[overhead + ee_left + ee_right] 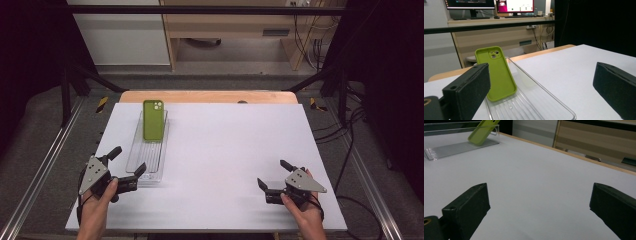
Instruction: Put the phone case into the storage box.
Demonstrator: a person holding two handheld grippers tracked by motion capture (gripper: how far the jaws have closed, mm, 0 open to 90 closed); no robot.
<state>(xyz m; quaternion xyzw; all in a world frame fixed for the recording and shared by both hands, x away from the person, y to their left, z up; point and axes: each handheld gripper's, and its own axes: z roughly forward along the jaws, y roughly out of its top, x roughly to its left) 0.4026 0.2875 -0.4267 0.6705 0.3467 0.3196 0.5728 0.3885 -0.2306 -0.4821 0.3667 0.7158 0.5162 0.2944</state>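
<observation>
High view: green phone case [153, 120] leaning in clear tray [145, 172] on white worktop [225, 150]; left claw [127, 161] beside tray, open, empty; right claw [272, 173] well apart, open, empty.

Phone case [498, 75]: matt green, rubbery-looking plastic. Tray [529, 105]: clear glossy plastic, ribbed floor. Table [230, 150]: smooth matt white top, wood edge. Gripper pads [471, 90]: black, matt, finely textured.
</observation>
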